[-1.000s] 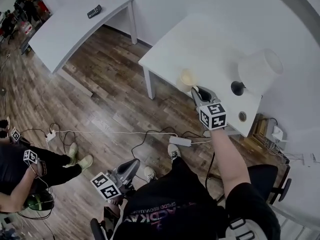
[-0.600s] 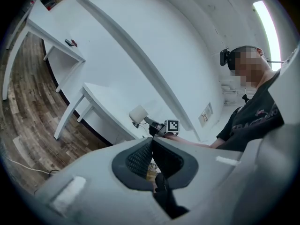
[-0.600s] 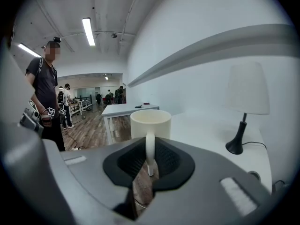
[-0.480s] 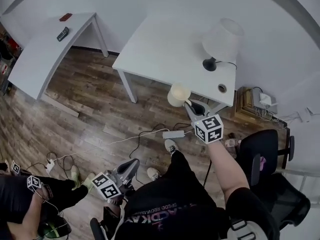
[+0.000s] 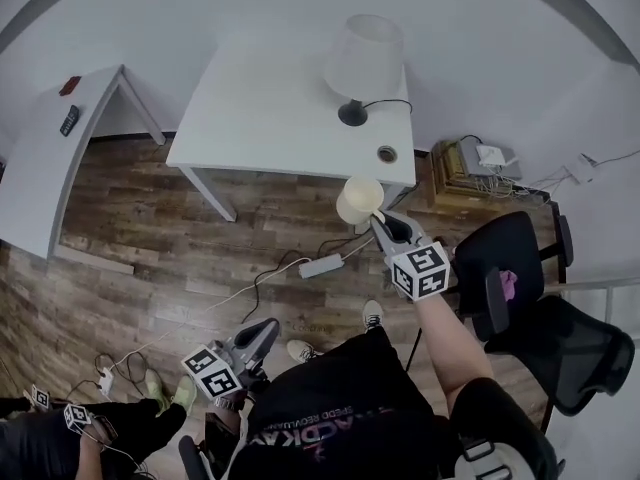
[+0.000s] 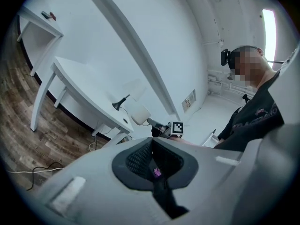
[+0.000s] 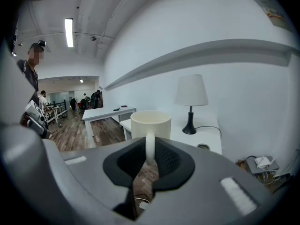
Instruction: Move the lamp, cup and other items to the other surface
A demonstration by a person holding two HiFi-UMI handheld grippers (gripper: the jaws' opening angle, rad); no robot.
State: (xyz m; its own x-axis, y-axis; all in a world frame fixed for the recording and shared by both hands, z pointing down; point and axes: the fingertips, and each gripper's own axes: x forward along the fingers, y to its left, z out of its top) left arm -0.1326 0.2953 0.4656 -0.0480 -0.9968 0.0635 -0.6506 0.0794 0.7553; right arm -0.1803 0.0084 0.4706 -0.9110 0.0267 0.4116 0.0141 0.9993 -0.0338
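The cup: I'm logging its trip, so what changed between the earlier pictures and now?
The right claw has carried the cup off the white table, from above its top to over the floor beside it. It stays shut on the cup's handle. The lamp stays on the table; the left claw stays low.

Table (image 5: pixel 270 108) mostly bare, lamp (image 5: pixel 365 53) at its corner, chair (image 5: pixel 505 258) close beside

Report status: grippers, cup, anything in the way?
Right gripper shut on cup handle, cup clear of the table. Left gripper shut, empty. Lamp on table. Office chair close at right.
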